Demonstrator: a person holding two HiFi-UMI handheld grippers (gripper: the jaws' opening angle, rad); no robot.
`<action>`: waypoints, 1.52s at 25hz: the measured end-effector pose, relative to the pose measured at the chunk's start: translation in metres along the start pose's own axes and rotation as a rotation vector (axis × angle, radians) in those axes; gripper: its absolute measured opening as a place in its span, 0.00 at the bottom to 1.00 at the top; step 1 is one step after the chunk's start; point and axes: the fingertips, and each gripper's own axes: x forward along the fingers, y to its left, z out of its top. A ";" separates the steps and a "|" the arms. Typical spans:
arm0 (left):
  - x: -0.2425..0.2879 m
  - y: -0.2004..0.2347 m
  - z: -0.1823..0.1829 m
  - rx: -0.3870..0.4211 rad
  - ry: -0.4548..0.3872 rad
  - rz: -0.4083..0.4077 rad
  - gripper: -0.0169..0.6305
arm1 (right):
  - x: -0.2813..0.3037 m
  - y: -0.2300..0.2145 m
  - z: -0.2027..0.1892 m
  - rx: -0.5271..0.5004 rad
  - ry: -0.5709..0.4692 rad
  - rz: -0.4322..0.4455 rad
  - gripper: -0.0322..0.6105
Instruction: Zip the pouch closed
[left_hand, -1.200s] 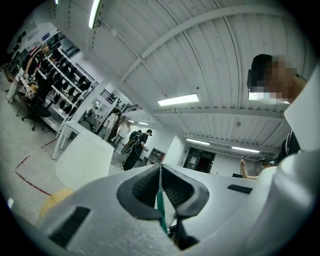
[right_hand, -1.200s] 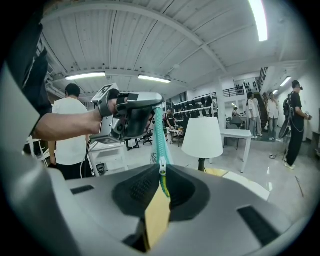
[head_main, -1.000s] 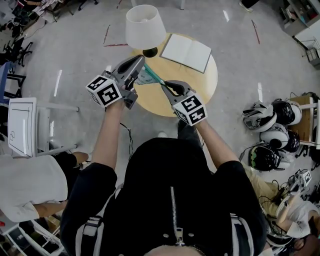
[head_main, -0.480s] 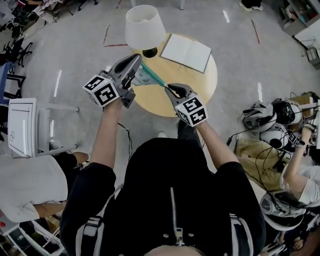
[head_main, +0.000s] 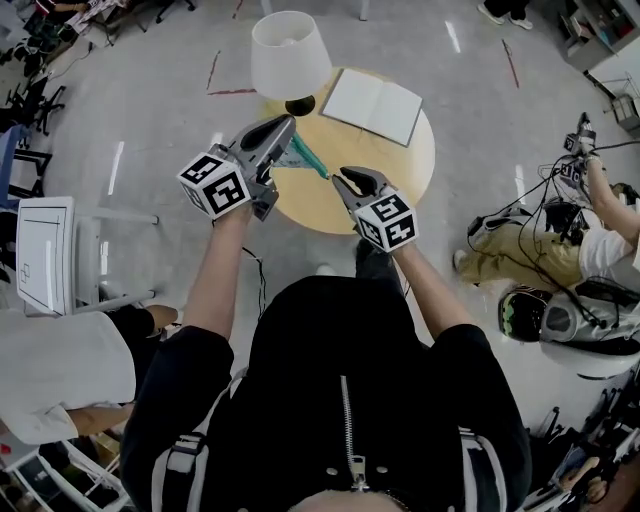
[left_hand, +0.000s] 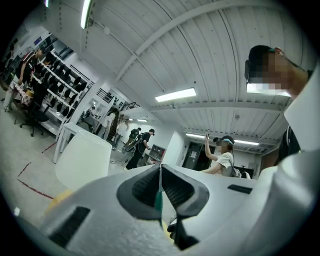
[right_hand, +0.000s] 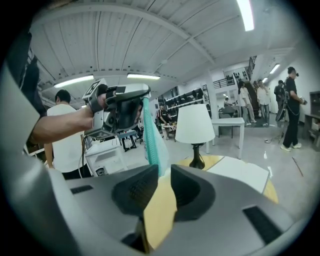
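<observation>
Head view: flat teal-edged pouch

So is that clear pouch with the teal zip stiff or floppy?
Probably floppy: the clear teal-zipped pouch hangs limp from the shut left gripper. Likely light too: one thin pinch at its end seems to carry it all.

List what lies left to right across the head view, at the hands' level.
White side table → left claw → teal pouch → right claw, jaws just opened, pads clear of the pouch → seated person in khaki trousers.
</observation>
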 end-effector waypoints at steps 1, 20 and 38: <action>0.000 0.001 -0.003 0.003 0.009 0.001 0.04 | 0.000 0.000 0.002 0.010 -0.007 0.000 0.15; 0.001 0.001 -0.038 0.010 0.075 0.025 0.04 | -0.047 -0.044 0.074 0.025 -0.217 -0.239 0.06; 0.000 -0.010 -0.073 0.075 0.124 0.055 0.05 | -0.075 -0.040 0.075 -0.057 -0.237 -0.299 0.05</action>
